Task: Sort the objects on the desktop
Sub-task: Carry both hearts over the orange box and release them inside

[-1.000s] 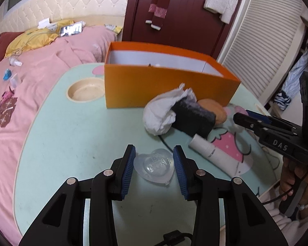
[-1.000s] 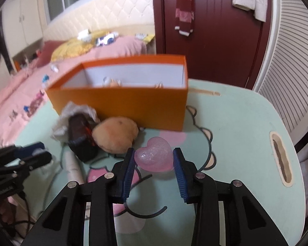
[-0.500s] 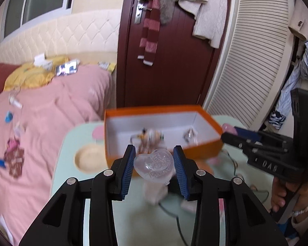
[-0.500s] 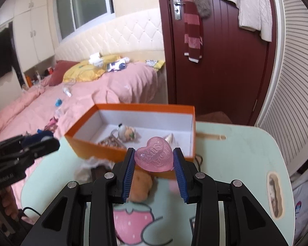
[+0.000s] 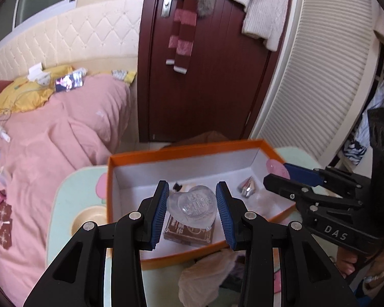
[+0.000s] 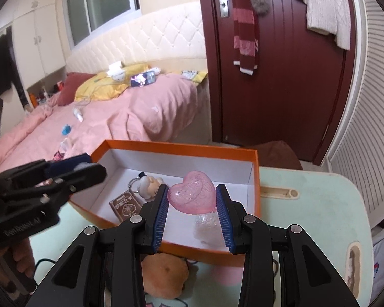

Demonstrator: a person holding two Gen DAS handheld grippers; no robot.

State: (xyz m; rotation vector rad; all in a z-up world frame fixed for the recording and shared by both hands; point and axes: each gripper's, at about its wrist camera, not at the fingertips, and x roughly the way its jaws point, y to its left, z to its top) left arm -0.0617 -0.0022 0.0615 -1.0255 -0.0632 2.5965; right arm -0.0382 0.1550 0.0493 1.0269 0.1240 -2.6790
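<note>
Each claw carries 1 heart above the open orange box (image 5: 130,158), which stands on the pale green tabletop (image 6: 320,204). The left claw (image 5: 192,211) is pinching the clear heart (image 5: 192,207) by its 2 lobed sides, the blue pads (image 5: 159,209) pressing on both flanks; the right claw (image 6: 191,211) is pinching the pink heart (image 6: 192,195) in the same way. Both hearts look like moulded, glassy plastic or resin: stiff, light and smooth, so likely to slip if the pinch loosens, and liable to chip or crack if let fall onto the hard things in the box. The ribbed pads meet curved edges and not flat faces, so the hold sits best across the widest part of the lobes, as it does now. Already inside the box lie a brown plaque (image 6: 125,204), a small doll keychain (image 6: 148,184) and a silver trinket (image 5: 247,188). Outside it, against the near wall, lie a tan plush (image 6: 163,273) and a crumpled pale cloth (image 5: 204,276). Setting each heart low onto bare white floor would seem safest.
</note>
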